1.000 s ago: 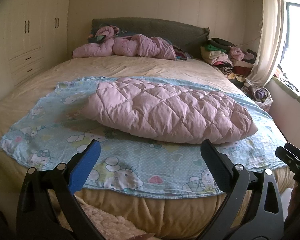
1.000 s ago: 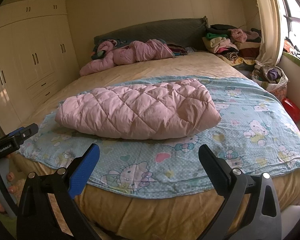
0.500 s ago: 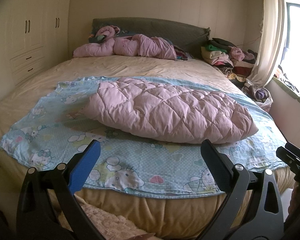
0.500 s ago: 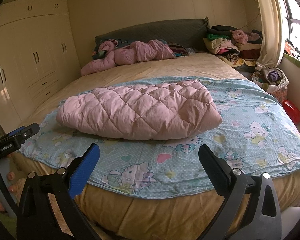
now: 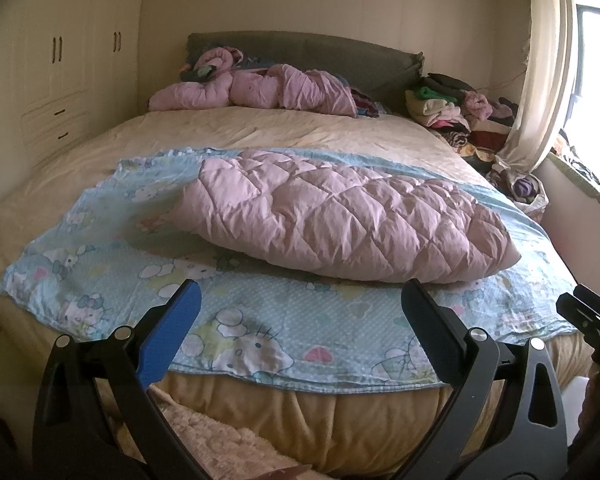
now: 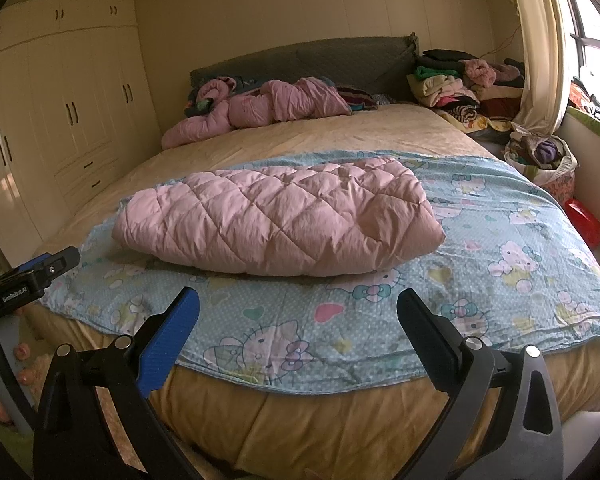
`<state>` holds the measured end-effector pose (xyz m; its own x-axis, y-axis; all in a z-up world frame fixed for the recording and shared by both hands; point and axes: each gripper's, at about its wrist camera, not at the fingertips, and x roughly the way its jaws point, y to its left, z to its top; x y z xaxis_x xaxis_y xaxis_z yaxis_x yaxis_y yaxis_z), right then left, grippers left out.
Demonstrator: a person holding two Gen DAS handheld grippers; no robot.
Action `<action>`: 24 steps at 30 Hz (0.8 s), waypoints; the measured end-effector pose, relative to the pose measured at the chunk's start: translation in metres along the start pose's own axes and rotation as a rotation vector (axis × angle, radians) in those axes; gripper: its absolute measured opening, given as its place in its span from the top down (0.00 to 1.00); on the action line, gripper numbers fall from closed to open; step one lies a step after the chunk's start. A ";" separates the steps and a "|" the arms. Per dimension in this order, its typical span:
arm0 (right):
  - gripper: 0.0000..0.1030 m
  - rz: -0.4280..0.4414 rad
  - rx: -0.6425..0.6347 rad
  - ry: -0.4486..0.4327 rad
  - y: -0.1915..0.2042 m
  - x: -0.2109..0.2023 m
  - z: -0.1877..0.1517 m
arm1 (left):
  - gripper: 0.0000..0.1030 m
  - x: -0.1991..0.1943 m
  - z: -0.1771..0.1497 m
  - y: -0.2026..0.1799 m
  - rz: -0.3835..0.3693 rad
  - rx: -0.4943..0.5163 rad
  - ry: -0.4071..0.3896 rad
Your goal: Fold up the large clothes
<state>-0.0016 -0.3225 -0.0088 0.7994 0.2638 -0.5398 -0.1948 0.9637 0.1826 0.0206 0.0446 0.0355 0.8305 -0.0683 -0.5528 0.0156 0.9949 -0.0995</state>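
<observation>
A pink quilted padded garment (image 5: pixel 340 220) lies folded into a long bundle on a light blue cartoon-print sheet (image 5: pixel 284 320) across the foot half of the bed; it also shows in the right wrist view (image 6: pixel 280 220) on the same sheet (image 6: pixel 500 264). My left gripper (image 5: pixel 300 304) is open and empty, held off the bed's near edge, short of the bundle. My right gripper (image 6: pixel 298 304) is open and empty too, off the near edge. Each gripper's body shows at the other view's side edge.
A crumpled pink coat (image 5: pixel 260 90) lies by the grey headboard (image 5: pixel 340 54). Stacked clothes (image 6: pixel 456 84) sit at the back right, with a bag of clothes (image 6: pixel 544 160) and a red object (image 6: pixel 582 220) on the floor at right. Wardrobes (image 6: pixel 60 120) line the left wall.
Both views have drifted very slightly; the bundle and sheet lie as before. Both grippers stay open and empty.
</observation>
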 end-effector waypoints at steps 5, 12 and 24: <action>0.04 -0.007 -0.004 0.017 -0.003 0.002 -0.005 | 0.09 0.000 -0.005 0.013 0.024 -0.003 0.014; 0.04 -0.067 0.010 0.038 -0.017 0.005 -0.016 | 0.09 0.011 -0.011 0.030 0.079 -0.023 0.043; 0.04 -0.666 0.527 0.108 -0.222 -0.053 -0.123 | 0.09 0.076 -0.001 0.202 0.399 -0.216 0.144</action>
<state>-0.0706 -0.5459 -0.1218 0.5895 -0.3227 -0.7405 0.6074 0.7814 0.1430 0.0865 0.2398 -0.0278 0.6625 0.2916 -0.6900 -0.4177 0.9084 -0.0171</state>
